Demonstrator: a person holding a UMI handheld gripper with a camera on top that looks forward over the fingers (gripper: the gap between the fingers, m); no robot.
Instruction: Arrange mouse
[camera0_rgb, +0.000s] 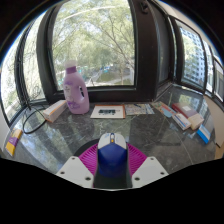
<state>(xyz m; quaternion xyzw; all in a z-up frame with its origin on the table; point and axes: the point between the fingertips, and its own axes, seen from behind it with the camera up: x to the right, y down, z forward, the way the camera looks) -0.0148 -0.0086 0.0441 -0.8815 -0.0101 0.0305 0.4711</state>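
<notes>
While my gripper hangs low in the frame's centre, both pink pads press a blue-and-white mouse above the dark marble table. Beyond, a paper card lies mid-frame and a purple bottle stands upper left by the window.

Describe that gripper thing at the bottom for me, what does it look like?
The gripper has two fingers with pale, whitish angular tips, and each finger carries a bright magenta pad on its inner face. The pads look ribbed or ridged. No cables, markings or sleeve show in this view, and the person's hand is out of sight.
</notes>
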